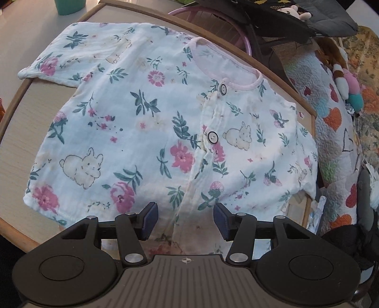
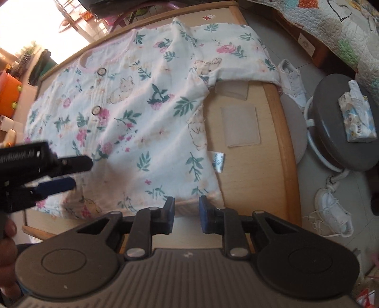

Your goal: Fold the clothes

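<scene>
A home, by all signs a lived-in bedroom or family room. Patchwork quilt (image 2: 331, 21) with hearts and flowers draped past the right edge of the wood-rimmed counter (image 2: 281, 132). Plush toys (image 1: 348, 83) hanging beside it. White sneakers (image 2: 331, 213) loose on the tiled floor near a round grey stool (image 2: 331, 132) carrying a tissue pack (image 2: 357, 118). Small floral baby shirt (image 1: 142, 118) spread across the counter. Sunlit window beyond the far left corner.

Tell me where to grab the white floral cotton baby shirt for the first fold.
Probably the white floral cotton baby shirt by its sleeve cuff overhanging the wooden table edge. Bring the right claw in from that side: the free edge lets a finger slip underneath.
</scene>
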### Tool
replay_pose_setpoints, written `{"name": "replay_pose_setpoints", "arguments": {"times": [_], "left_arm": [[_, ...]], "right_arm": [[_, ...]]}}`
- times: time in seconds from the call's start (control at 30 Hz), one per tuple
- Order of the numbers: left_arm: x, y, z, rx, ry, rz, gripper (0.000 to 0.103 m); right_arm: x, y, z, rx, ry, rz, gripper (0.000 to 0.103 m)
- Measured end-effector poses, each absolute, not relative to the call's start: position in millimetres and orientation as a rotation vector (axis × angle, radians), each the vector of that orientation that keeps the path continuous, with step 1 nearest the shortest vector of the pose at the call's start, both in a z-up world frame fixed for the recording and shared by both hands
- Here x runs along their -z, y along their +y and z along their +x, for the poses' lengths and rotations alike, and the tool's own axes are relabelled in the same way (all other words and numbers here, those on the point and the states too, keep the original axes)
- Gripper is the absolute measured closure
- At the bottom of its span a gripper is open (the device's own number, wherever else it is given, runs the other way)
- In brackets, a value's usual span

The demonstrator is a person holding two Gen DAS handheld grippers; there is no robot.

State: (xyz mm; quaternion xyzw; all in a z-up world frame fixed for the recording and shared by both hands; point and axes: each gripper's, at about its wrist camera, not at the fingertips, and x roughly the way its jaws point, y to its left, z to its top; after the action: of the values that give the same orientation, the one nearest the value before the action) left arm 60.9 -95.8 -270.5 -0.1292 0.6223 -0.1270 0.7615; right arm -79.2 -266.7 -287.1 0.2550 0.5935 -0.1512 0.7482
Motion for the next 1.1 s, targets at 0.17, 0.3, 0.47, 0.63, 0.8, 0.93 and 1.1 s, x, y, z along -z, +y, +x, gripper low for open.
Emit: {"name": "replay_pose_setpoints", "arguments": {"times": [0.17, 0.3, 0.47, 0.63, 0.8, 0.93, 1.1], "left_arm": [[274, -104, 62, 0.271, 1.349, -0.234, 0.047], [273, -103, 61, 0.278, 1.358, -0.225, 0.047], [274, -98, 65, 0.278, 1.371, -0.243, 0.047], [275, -99, 65, 0.288, 1.372, -0.229, 0.047], [275, -100, 66, 0.292, 1.373, -0.218, 0.046], [276, -99, 67, 0.29, 1.376, -0.232, 0.046], [276, -101, 66, 0.29, 1.373, -0.224, 0.046]], "right_arm": [[288, -267, -86, 0.33, 1.297, 0.543, 0.081], [269, -276, -86, 0.343, 1.233, 0.521, 0.081], [262, -292, -71, 0.413, 1.218, 0.449, 0.081], [277, -292, -74, 0.386, 1.27, 0.436, 0.081], [288, -284, -76, 0.36, 1.273, 0.463, 0.084], [287, -281, -73, 0.367, 1.271, 0.442, 0.099], [286, -275, -83, 0.378, 1.3, 0.457, 0.101]]}}
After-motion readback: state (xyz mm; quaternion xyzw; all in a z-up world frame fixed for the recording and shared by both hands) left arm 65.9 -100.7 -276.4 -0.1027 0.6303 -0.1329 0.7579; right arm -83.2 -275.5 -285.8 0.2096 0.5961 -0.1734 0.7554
